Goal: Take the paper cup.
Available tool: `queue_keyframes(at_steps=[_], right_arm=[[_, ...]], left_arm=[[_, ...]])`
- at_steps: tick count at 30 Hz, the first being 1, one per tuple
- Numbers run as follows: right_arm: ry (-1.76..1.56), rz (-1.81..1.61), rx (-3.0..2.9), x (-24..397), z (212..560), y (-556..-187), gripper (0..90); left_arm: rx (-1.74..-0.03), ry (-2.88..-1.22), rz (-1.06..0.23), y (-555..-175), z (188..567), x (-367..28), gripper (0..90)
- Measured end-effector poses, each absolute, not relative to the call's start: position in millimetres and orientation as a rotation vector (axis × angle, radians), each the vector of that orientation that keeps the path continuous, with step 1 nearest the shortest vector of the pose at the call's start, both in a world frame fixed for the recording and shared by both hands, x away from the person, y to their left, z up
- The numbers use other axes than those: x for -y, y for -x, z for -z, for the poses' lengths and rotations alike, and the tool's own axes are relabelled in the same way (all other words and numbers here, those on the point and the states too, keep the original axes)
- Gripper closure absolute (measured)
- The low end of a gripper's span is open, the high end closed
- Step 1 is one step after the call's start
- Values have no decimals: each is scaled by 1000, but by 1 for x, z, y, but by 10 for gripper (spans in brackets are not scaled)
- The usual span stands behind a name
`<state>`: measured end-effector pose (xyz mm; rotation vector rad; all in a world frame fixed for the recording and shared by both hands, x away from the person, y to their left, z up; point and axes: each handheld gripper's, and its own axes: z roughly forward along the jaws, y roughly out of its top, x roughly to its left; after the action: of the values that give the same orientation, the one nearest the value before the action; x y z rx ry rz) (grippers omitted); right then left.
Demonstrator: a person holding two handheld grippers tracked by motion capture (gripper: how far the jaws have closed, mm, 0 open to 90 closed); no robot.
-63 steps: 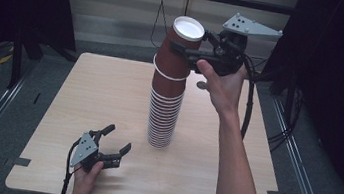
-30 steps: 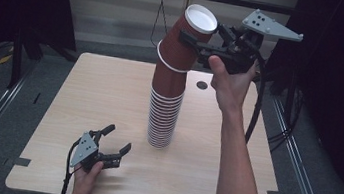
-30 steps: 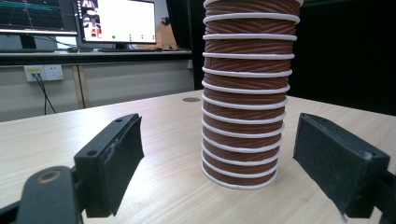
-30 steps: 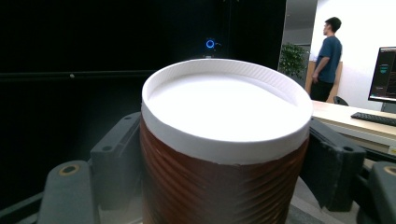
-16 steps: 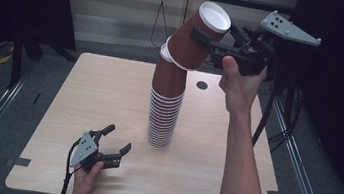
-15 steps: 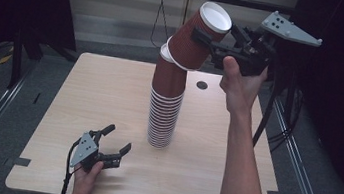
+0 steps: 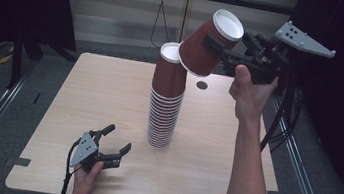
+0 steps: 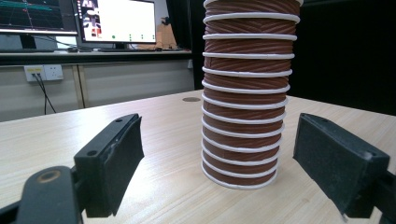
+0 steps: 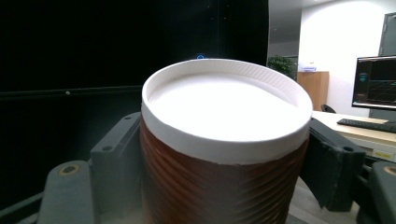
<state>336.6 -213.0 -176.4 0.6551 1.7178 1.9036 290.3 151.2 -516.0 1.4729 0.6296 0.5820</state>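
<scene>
A tall stack of upside-down brown ribbed paper cups point(image 7: 165, 101) stands in the middle of the wooden table point(image 7: 105, 88). My right gripper point(image 7: 219, 50) is raised to the right of the stack's top and is shut on one brown cup point(image 7: 207, 43), held tilted and free of the stack, white base up. In the right gripper view the cup point(image 9: 224, 140) sits between both black jaws of that gripper point(image 9: 224, 168). My left gripper point(image 7: 112, 143) rests on the table near the front left, open and holding nothing. In the left gripper view its jaws point(image 8: 224, 154) frame the stack point(image 8: 245, 93), well short of it.
A small dark round hole point(image 7: 202, 85) marks the table behind the stack. Monitors point(image 8: 114, 21) and a wall socket point(image 8: 44, 72) lie beyond the far edge. Dark frames stand at both sides of the table. Bare wood surrounds the stack.
The right gripper has carried the top cup up and to the right, off the stack, tilting it further. The left gripper has stayed where it was.
</scene>
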Motion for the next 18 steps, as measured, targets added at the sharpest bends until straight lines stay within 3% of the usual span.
queue_keyframes(at_steps=[18], right_arm=[[-723,-1832,-1712,245,197,-320,231]], left_arm=[[-632,-1520,-537,-292,514,-147,154]])
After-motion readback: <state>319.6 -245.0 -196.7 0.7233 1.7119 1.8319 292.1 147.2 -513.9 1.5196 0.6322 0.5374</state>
